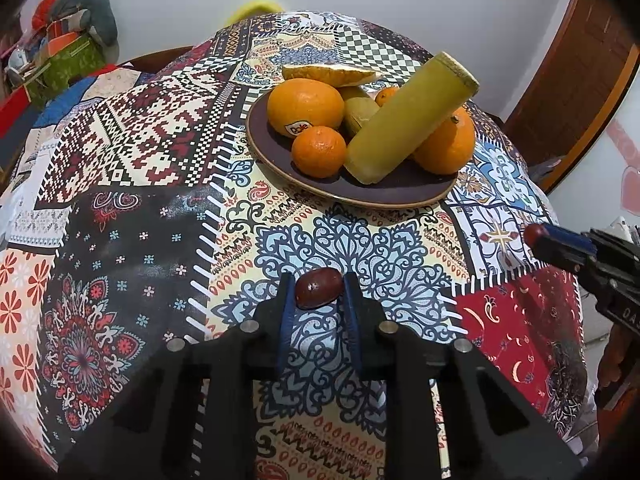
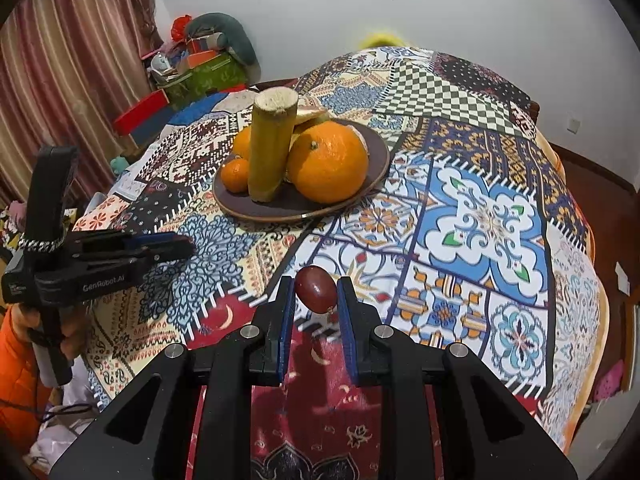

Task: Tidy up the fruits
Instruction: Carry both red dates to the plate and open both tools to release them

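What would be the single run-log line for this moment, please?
left gripper: shut on red date | right gripper: shut on second red date | plate: oranges, sugarcane piece | both dates not yet on plate

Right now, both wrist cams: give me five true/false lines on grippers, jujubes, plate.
1. The left gripper holds a dark red jujube between its fingers. True.
2. The right gripper is empty. False: it holds its own red jujube.
3. The sugarcane piece lies flat on the tablecloth. False: it leans on the fruit in the brown plate.
4. An orange with a Dole sticker sits on the plate. True.
5. Both held jujubes are already on the plate. False: both are short of the plate, over the patterned tablecloth.
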Available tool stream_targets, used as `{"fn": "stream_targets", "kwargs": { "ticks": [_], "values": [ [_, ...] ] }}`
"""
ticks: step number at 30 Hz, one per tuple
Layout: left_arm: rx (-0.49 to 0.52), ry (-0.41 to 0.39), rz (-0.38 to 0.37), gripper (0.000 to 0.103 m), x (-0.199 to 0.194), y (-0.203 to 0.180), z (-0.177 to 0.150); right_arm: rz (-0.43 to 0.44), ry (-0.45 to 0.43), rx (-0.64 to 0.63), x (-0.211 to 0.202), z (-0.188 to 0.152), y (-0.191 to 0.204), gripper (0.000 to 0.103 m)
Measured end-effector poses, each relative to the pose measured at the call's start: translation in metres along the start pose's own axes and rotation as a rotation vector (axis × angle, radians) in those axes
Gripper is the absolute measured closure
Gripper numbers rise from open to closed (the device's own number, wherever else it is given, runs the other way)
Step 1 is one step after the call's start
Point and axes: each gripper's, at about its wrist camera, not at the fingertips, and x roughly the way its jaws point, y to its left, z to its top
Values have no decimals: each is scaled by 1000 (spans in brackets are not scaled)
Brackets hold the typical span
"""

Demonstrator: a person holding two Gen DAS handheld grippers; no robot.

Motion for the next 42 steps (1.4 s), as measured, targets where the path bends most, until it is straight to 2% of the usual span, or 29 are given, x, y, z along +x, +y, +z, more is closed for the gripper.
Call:
{"fn": "stream_targets", "kwargs": {
  "ticks": [11, 19, 27, 40, 42],
  "values": [
    [24, -72, -16, 80, -20, -7, 18, 14, -48, -24, 5, 25, 8, 84],
    [49, -107, -34, 80, -16, -15, 43, 46, -54, -37, 23, 41, 19, 84],
    [66, -92, -40, 80, 4, -19, 54, 93, -19, -6, 51, 43, 23, 83],
    [49, -58, -67, 80, 20, -15, 55, 101, 16, 0, 67, 45, 21, 83],
    [51, -53, -62, 76, 20, -15, 56, 101, 27, -1, 68, 45, 20, 82]
  ]
}}
